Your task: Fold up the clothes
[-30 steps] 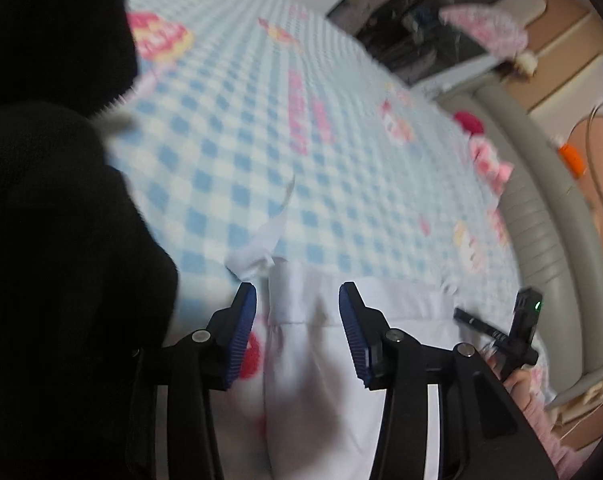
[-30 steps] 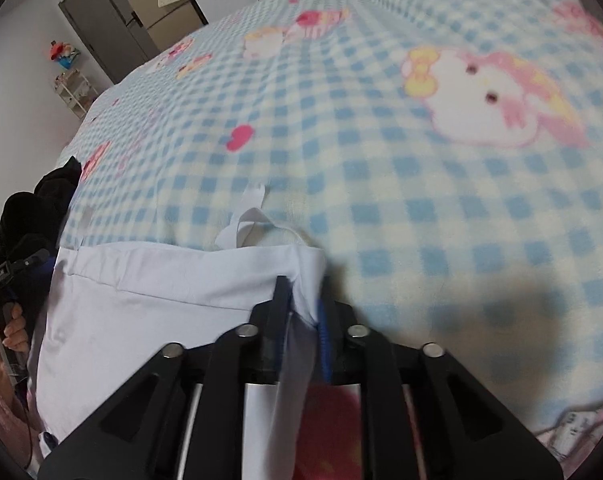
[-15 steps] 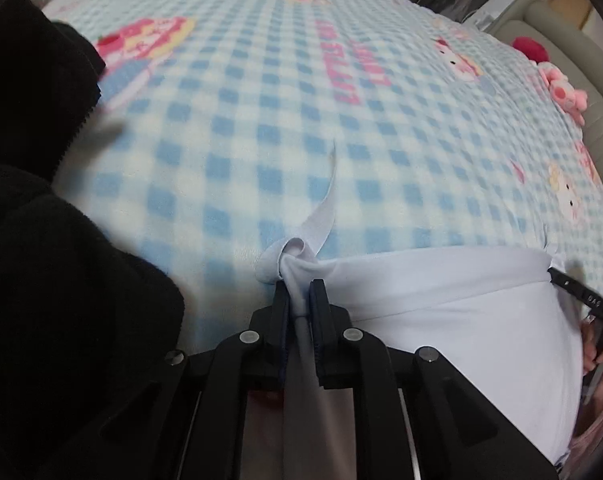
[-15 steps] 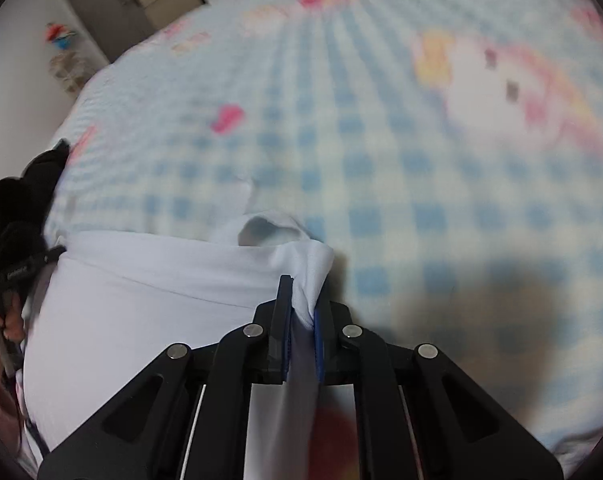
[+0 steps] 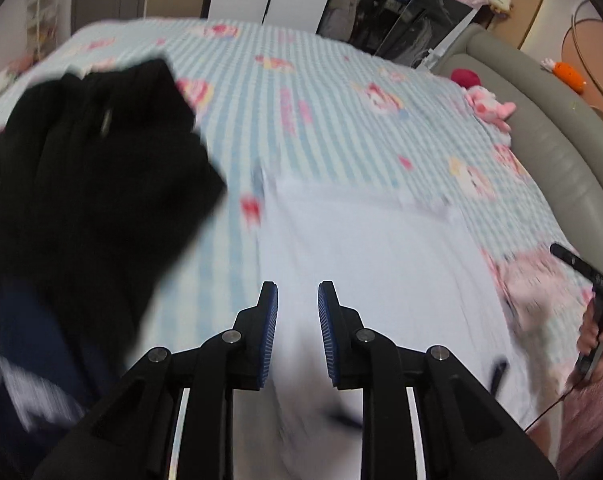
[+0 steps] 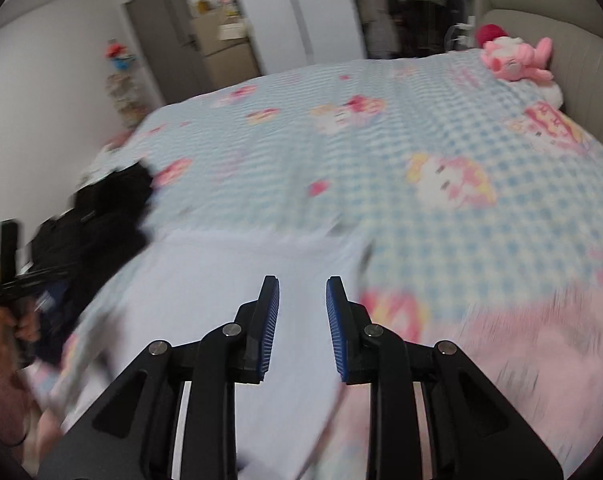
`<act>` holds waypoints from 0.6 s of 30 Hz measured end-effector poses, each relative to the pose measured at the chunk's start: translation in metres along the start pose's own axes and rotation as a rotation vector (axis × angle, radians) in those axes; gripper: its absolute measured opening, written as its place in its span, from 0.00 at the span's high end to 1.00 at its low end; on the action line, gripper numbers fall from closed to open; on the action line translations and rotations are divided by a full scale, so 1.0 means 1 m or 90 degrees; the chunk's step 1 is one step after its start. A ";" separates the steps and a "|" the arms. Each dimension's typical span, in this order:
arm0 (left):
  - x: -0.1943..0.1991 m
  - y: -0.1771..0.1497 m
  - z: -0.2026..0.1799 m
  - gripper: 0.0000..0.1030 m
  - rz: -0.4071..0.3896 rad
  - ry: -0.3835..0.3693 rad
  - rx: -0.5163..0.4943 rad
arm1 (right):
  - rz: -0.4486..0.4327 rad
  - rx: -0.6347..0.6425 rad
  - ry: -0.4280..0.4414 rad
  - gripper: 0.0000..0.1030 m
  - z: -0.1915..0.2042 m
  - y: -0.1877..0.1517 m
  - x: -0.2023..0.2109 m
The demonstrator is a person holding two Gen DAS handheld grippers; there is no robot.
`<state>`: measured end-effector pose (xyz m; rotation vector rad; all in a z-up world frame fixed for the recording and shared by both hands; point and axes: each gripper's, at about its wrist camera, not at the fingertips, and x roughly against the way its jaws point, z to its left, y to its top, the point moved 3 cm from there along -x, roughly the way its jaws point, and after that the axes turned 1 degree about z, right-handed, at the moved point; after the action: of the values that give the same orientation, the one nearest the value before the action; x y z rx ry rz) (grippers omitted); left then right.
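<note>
The white garment point(image 5: 365, 248) lay flat on the checked bed blanket point(image 5: 333, 80), thin and floppy, best pinched at its corners, while the left gripper point(image 5: 297, 332) and right gripper point(image 6: 302, 328) jaws were opening with nothing between them.

garment point(image 5: 365, 256) on bed point(image 5: 333, 80), pile point(image 5: 93, 168) left

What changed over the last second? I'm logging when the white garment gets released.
Both tools let go: half a second ago each pinched a corner of the white garment; now the left tool and right tool are empty, jaws opening, pulled back above it. The garment lies flat on the blanket. The black clothes stay beside it.
</note>
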<state>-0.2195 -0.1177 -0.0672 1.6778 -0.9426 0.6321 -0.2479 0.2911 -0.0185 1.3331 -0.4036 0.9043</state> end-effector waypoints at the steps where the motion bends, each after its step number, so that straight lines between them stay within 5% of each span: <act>1: 0.006 -0.016 -0.003 0.78 0.002 -0.004 0.005 | 0.001 0.007 0.014 0.77 0.013 -0.017 0.016; 7: 0.036 -0.122 -0.051 0.78 -0.021 0.002 0.004 | 0.095 0.009 -0.020 0.77 0.083 -0.143 0.027; 10: 0.030 -0.164 -0.072 0.78 0.000 -0.032 -0.006 | 0.131 0.017 -0.001 0.77 0.113 -0.196 0.021; 16: 0.015 -0.217 -0.081 0.78 0.066 0.001 0.011 | 0.085 0.036 -0.038 0.77 0.141 -0.231 0.040; 18: 0.015 -0.232 -0.075 0.78 0.092 0.010 0.038 | 0.114 0.043 -0.053 0.77 0.138 -0.243 0.037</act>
<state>-0.0135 -0.0209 -0.1569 1.6645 -1.0499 0.7755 -0.0094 0.1793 -0.1187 1.4163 -0.5670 1.0203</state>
